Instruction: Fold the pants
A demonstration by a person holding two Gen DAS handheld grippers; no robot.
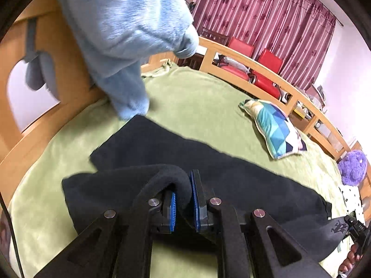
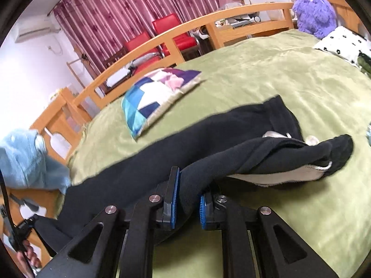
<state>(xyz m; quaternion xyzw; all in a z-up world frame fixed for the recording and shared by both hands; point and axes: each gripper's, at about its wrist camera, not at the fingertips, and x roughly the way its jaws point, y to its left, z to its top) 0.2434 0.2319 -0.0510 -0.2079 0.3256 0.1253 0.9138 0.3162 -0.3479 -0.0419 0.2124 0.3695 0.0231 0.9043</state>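
Black pants (image 1: 185, 159) lie stretched across a green bedspread (image 1: 204, 99). My left gripper (image 1: 184, 199) is shut on a rolled edge of the pants near the leg ends and lifts it slightly. In the right wrist view my right gripper (image 2: 187, 199) is shut on the pants (image 2: 162, 139) near the waist, where the fabric is bunched and white lining (image 2: 278, 177) shows. The other gripper appears at the far edge of each view (image 1: 357, 229) (image 2: 20, 229).
A patchwork pillow (image 1: 276, 127) (image 2: 157, 92) lies beyond the pants. A light blue garment (image 1: 125, 34) hangs at the left over the wooden bed frame (image 1: 266, 69). A purple plush toy (image 2: 315, 14) and a spotted white pillow (image 2: 343, 44) sit at the bed's far end.
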